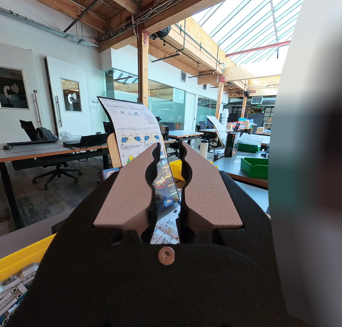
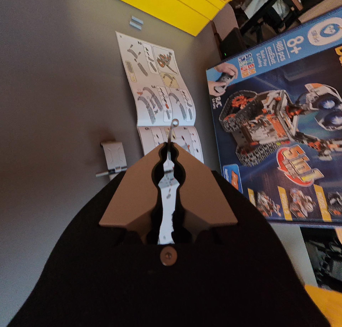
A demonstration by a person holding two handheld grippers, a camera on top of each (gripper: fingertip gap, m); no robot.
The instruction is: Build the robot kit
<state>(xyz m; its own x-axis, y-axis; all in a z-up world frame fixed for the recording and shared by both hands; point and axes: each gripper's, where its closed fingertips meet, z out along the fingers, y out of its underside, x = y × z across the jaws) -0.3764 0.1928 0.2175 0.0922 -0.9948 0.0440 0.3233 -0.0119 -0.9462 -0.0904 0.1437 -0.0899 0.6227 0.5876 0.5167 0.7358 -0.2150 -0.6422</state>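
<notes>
A timber-beamed office surrounds the grey tabletop point(image 2: 55, 96). The left gripper point(image 1: 170, 147) hangs raised, jaws slightly parted, empty. The right gripper point(image 2: 168, 147) pinches a thin grey looped-end piece point(image 2: 172, 133) above the folded white instruction sheet point(image 2: 157, 88), beside the blue robot-kit box point(image 2: 277, 133), below the yellow plastic bin point(image 2: 166, 5) at the far edge

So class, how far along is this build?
Done: one small grey assembly lies on the table. In hand: right tongs grip a thin grey piece above the open booklet; left tongs open, empty. Left: loose parts sit in the yellow bin.
</notes>
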